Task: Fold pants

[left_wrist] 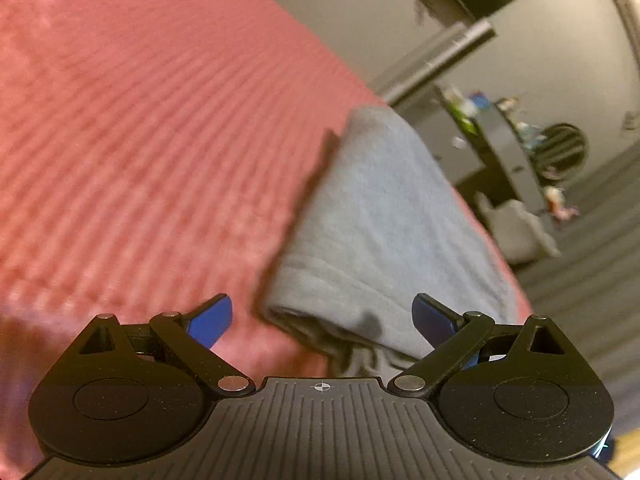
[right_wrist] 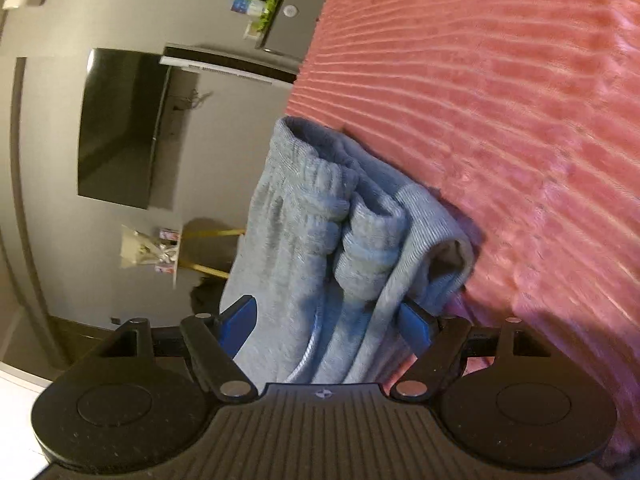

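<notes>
I see both grippers, left gripper and right gripper, with fingers spread, apparently releasing the folded pants at the bed's near edge.

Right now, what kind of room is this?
Probably a bedroom. Gray pants lie on a pink ribbed blanket like a bed's, a dark TV hangs on the wall, and a shelf holds small things.

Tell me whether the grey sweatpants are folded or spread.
Folded: the grey sweatpants lie as a layered bundle on the pink bedspread, waistband doubled.
</notes>
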Demonstrator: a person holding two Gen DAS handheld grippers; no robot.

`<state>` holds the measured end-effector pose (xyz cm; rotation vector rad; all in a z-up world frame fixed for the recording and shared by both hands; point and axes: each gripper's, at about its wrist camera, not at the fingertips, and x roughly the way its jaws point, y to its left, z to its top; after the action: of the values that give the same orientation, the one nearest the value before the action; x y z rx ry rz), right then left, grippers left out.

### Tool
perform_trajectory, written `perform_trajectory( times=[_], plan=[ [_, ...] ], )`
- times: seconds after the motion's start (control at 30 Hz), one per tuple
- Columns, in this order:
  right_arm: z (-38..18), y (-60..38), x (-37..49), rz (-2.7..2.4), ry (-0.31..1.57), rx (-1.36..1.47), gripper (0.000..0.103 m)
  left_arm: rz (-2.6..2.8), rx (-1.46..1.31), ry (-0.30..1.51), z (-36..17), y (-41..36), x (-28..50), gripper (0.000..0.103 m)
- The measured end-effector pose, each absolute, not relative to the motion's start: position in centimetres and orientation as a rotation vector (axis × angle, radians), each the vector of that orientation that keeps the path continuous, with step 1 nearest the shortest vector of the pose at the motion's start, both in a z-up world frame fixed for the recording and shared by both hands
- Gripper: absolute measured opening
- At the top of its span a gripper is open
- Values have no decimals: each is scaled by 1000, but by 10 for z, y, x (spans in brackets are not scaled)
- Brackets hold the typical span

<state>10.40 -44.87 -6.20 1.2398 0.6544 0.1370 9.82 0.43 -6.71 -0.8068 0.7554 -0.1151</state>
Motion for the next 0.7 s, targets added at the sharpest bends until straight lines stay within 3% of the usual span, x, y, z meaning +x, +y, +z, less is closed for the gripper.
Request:
perform_trajectory(
  times=[0.17, 0.23, 0.37, 0.57, 0.7],
  plan=[
    [-71, -461, 100, 83, 583, 1295, 79, -141, -835, 742, -70, 6, 104, 99],
    [-71, -457, 103, 130, 594, 1278, 86, -159, -852, 766, -72, 2, 106, 99],
    [-72, -451, 113, 166, 611, 1247, 89, -166, -728, 792, -69, -16, 108, 99],
    [-85, -466, 111, 77, 591, 1333, 73, -132, -656, 824, -73, -27, 115, 99],
    [-82, -468, 106, 65, 588, 1290, 73, -109, -633, 827, -74, -27, 114, 99]
  ],
)
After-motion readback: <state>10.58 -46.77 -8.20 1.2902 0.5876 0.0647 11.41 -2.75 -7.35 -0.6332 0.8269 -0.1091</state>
